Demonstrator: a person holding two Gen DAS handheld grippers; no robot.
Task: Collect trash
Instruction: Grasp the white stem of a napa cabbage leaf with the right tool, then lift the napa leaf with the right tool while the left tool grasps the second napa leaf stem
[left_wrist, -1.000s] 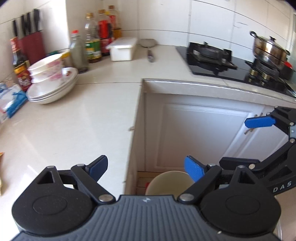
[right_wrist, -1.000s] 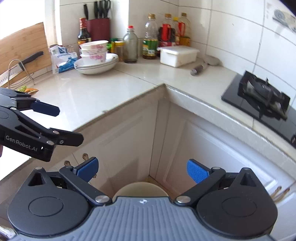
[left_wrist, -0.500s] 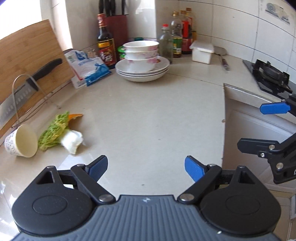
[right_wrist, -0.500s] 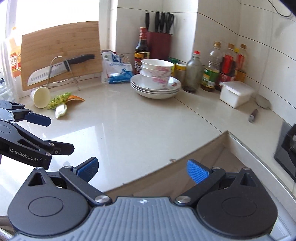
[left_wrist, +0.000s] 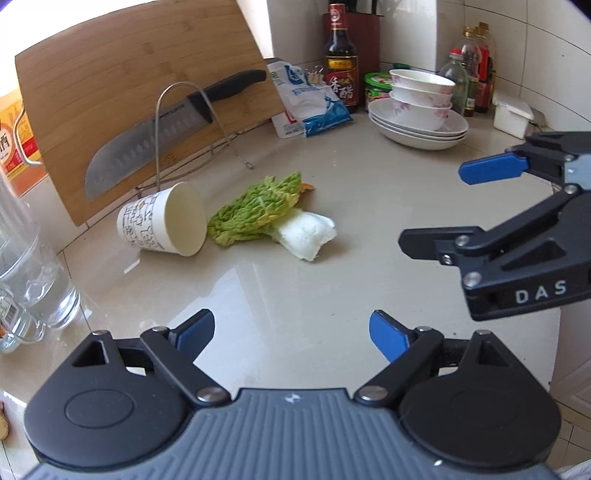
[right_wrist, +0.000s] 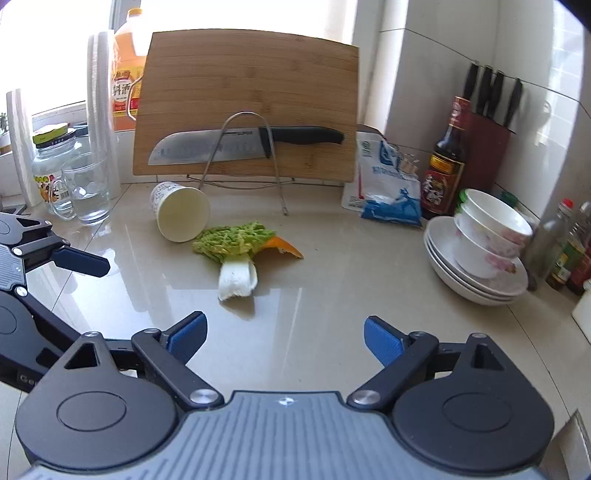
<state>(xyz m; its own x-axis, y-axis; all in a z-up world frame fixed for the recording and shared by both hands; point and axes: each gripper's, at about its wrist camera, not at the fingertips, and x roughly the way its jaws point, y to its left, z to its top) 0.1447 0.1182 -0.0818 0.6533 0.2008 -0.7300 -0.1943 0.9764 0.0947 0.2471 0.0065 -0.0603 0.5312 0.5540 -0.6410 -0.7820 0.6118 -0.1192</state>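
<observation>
A white paper cup (left_wrist: 162, 221) (right_wrist: 181, 214) lies on its side on the beige counter (left_wrist: 295, 280), its mouth towards me. Beside it lies a green cabbage leaf (left_wrist: 258, 206) (right_wrist: 232, 240) with a white stem, and an orange peel (right_wrist: 284, 249) pokes out from under it. My left gripper (left_wrist: 291, 332) hovers open, short of the scraps, with nothing between its fingers. My right gripper (right_wrist: 284, 332) (left_wrist: 439, 206) is to the right of the left one. Its jaws are closing slightly, still wide apart, with nothing between them.
A bamboo cutting board (right_wrist: 247, 99) leans on a wire rack with a knife (right_wrist: 236, 144) across it. Stacked bowls and plates (right_wrist: 484, 251) sit at the right. A blue-white bag (right_wrist: 388, 177), bottles and a knife block stand behind. A glass mug (right_wrist: 85, 188) and jars stand at the left.
Both views have swung left, from the corner cabinets and the bin below to the counter. The cup and leaf are now close ahead. The right fingers have narrowed a little.
</observation>
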